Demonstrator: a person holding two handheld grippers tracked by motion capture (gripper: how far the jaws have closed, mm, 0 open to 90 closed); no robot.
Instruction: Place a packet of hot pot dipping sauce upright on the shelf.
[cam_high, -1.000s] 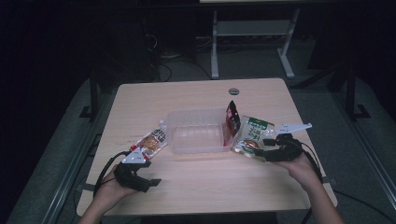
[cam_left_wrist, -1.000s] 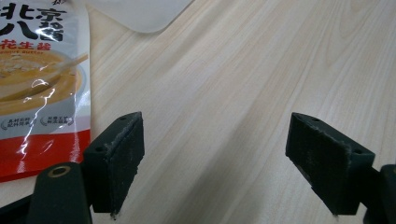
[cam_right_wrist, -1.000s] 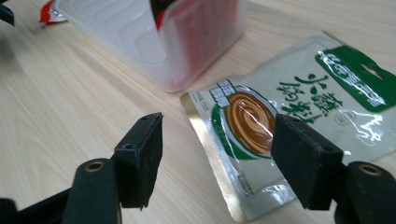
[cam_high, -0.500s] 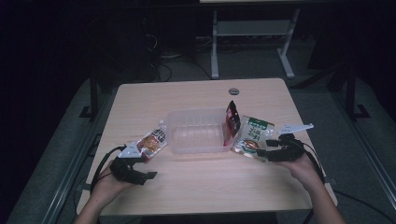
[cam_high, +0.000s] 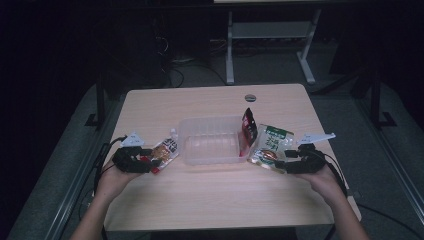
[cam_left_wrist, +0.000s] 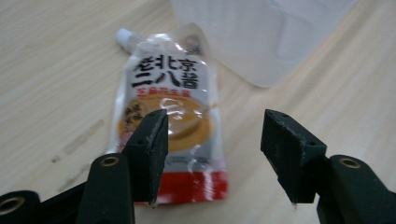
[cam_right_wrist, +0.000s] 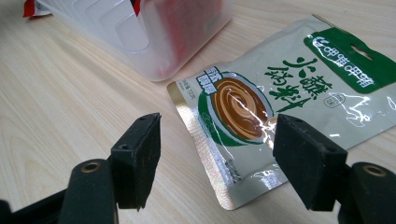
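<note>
Counting what lies on the table (cam_high: 210, 200) gives one clear plastic container (cam_high: 210, 140) at the middle, three sauce packets and two grippers. One spouted pouch (cam_high: 165, 149) with a red bottom edge lies flat just left of the container, its white spout pointing to the far side. One green-and-white packet (cam_high: 270, 145) lies flat just right of the container, and one small red packet (cam_high: 248, 126) stands tilted against the container's right wall. The left gripper (cam_high: 156, 161) sits low at the near left, held in the person's left hand (cam_high: 112, 180), pointing right toward the pouch; its jaws have just been closing, yet they stand apart, and in the left gripper view the pouch's (cam_left_wrist: 170, 116) red end lies between them with neither pad pressing on it. The right gripper (cam_high: 280, 162) rests low at the near right in the right hand (cam_high: 325, 180), pointing left at the green packet; in the right gripper view its jaws stand apart over the packet's (cam_right_wrist: 280, 98) near corner, not pinching it.
</note>
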